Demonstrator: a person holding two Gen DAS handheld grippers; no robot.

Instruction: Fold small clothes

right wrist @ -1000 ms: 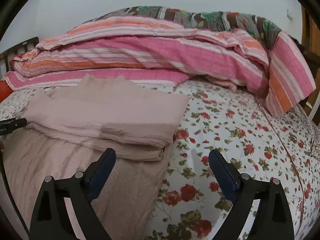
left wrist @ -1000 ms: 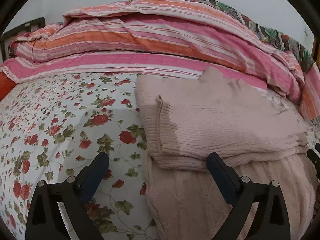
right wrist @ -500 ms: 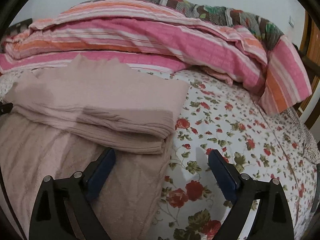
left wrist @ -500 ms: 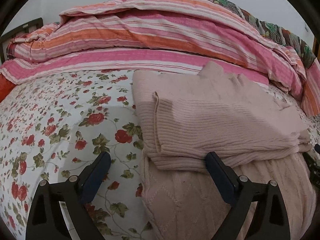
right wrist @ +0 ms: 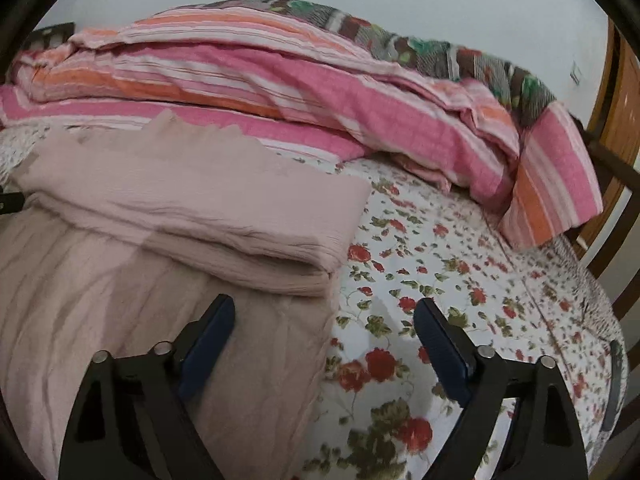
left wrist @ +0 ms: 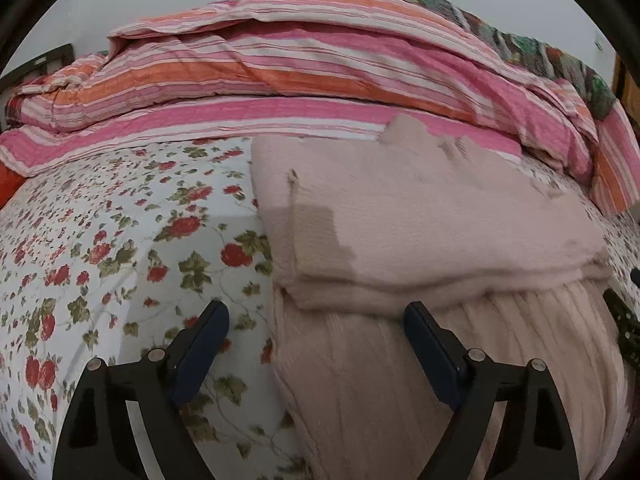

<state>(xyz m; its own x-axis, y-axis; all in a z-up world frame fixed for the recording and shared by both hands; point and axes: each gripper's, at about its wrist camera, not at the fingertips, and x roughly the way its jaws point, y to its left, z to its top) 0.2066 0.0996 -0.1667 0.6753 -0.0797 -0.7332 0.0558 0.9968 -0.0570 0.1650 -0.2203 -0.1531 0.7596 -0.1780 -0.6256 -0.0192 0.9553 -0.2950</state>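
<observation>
Between the spread dark-blue fingers of the left gripper [left wrist: 316,314], whose jaws have just been closing a little, nothing is clamped; the left edge of the pale pink ribbed knit garment [left wrist: 420,232] is seen in the gap, the right finger over its fabric. The right gripper [right wrist: 325,310] is likewise held wide, its jaws having just narrowed, and the garment's [right wrist: 180,208] right edge is straddled. The folded upper layers run side to side across mid-frame on the white rose-printed bedsheet [left wrist: 112,240], below the pink-and-orange striped quilt [left wrist: 280,76].
</observation>
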